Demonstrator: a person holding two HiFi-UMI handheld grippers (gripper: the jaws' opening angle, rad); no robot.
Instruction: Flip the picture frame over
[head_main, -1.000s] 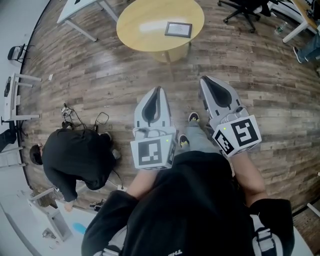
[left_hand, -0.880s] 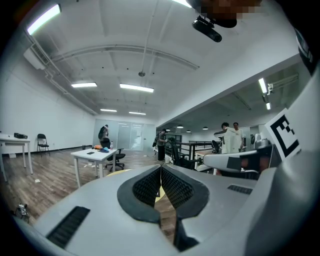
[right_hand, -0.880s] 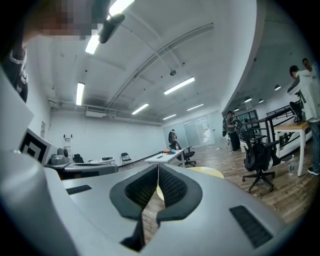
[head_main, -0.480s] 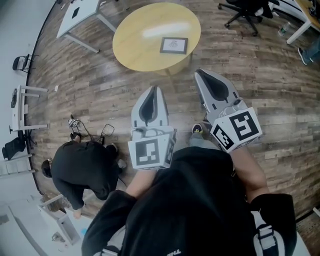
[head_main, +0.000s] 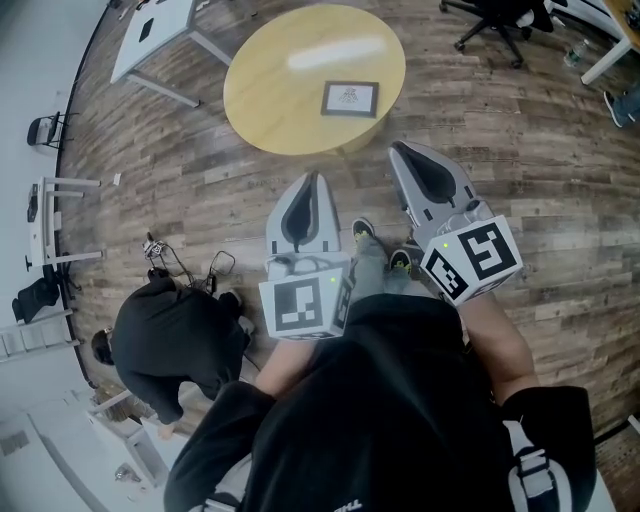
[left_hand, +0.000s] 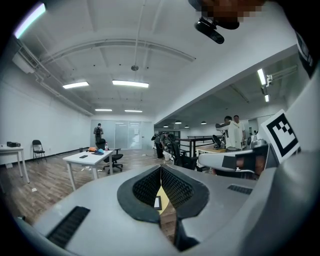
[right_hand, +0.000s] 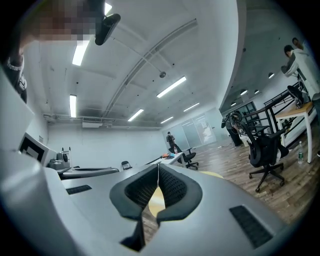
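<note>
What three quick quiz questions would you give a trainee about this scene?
1. True or false: the picture frame lies on the round table.
2. The left gripper and right gripper are: A) wide open; B) shut, holding nothing; C) clamped on the frame.
3. Fill in: in the head view, the crouching person in black is on the ___ side.
Key: 1 true; 2 B; 3 left.
</note>
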